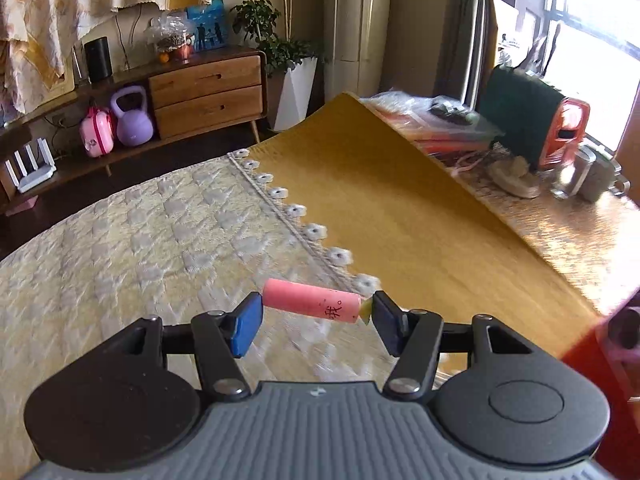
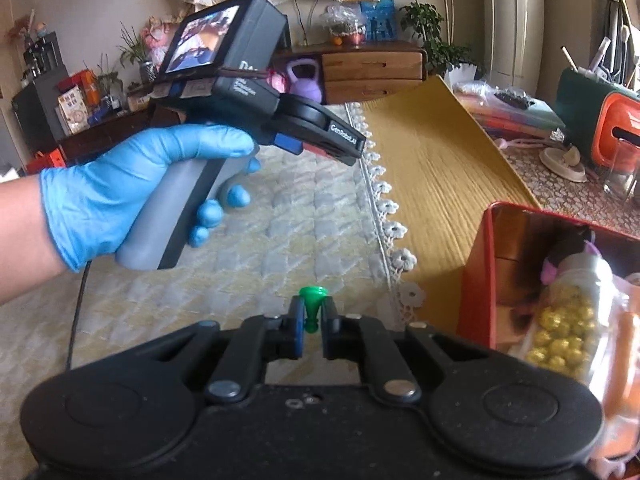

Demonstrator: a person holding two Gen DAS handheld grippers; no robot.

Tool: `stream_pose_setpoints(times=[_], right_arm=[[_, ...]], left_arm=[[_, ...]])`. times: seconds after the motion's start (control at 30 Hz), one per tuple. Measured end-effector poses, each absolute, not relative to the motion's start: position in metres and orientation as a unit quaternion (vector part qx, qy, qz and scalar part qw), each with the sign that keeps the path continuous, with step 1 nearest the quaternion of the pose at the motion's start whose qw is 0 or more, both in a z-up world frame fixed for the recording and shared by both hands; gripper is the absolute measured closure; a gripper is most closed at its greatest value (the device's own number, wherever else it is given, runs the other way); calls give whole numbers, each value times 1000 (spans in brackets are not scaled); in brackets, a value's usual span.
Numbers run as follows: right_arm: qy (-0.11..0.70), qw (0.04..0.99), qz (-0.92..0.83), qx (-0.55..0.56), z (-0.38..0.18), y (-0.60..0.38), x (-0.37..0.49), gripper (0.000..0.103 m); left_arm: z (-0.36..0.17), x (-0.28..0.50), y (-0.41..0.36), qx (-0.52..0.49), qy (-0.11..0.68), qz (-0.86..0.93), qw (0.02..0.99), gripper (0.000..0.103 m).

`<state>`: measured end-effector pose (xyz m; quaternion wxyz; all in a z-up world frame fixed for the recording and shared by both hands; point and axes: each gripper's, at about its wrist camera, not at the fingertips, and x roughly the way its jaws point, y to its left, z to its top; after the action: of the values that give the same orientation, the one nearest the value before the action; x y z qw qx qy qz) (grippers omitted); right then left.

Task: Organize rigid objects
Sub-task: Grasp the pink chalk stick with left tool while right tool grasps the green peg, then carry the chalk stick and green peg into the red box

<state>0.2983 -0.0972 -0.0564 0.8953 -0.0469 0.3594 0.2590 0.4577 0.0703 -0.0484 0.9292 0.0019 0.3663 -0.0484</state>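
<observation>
Right gripper fingers pinch a green peg; left gripper fingers clamp a pink cylinder endwise. Carry both level to the red tin, lowering inside before releasing.

The left tool grips a pink cylinder end to end between its blue pads, the cylinder lying crosswise with dark characters printed near its right end and a small yellow-green bit at that end. Below the cylinder lies a cream quilted cloth; its flower-trimmed edge runs just behind the cylinder, meeting a mustard cloth to the right. A red box corner shows right of the cylinder.
</observation>
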Motion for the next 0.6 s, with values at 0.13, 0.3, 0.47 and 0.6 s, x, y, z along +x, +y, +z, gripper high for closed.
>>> stream_pose_setpoints(times=[0.13,0.3,0.47,0.6], right_arm=[[351,898,262,-40,-39,-116,285,95],[335,906,254,-40,-18,-146,270,95],[324,916,236,-33,-3,-178,258,95],[317,921,223,-39,1,-202,248,95]], left_arm=[[-23,429,52,7,366,-64,928,44],[9,396,26,3,366,-89,926,44],[31,369,-8,4,367,-120,923,44],[42,354,-40,8,366,-146,919,44]])
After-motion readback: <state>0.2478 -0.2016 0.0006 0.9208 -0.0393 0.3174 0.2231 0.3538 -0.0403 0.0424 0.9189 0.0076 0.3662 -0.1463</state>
